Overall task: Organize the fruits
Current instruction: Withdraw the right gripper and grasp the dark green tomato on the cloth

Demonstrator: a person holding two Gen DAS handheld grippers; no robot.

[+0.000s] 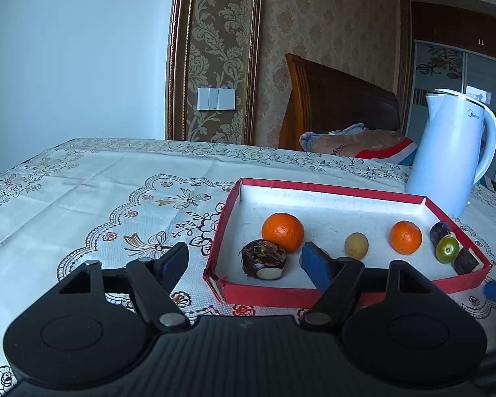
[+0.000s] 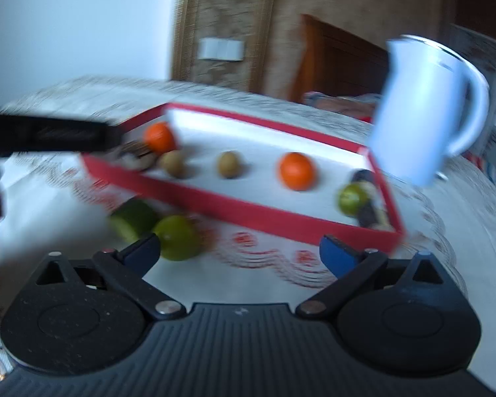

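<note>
A red-rimmed tray (image 1: 268, 292) with a white floor holds two oranges (image 1: 282, 231) (image 1: 405, 237), a tan fruit (image 1: 356, 245), a small green fruit (image 1: 447, 250) and dark cut pieces (image 1: 264, 258). My left gripper (image 1: 244, 263) is open and empty, its fingers either side of the tray's near left corner. The right wrist view is blurred. My right gripper (image 2: 238, 253) is open and empty in front of the tray (image 2: 248, 211). A green lime (image 2: 178, 238) and a cut green piece (image 2: 132, 220) lie on the cloth by its left finger.
A white electric kettle (image 1: 453, 152) stands behind the tray at the right; it also shows in the right wrist view (image 2: 423, 109). A patterned tablecloth (image 1: 99, 198) covers the table. A wooden headboard and bedding lie beyond the far edge.
</note>
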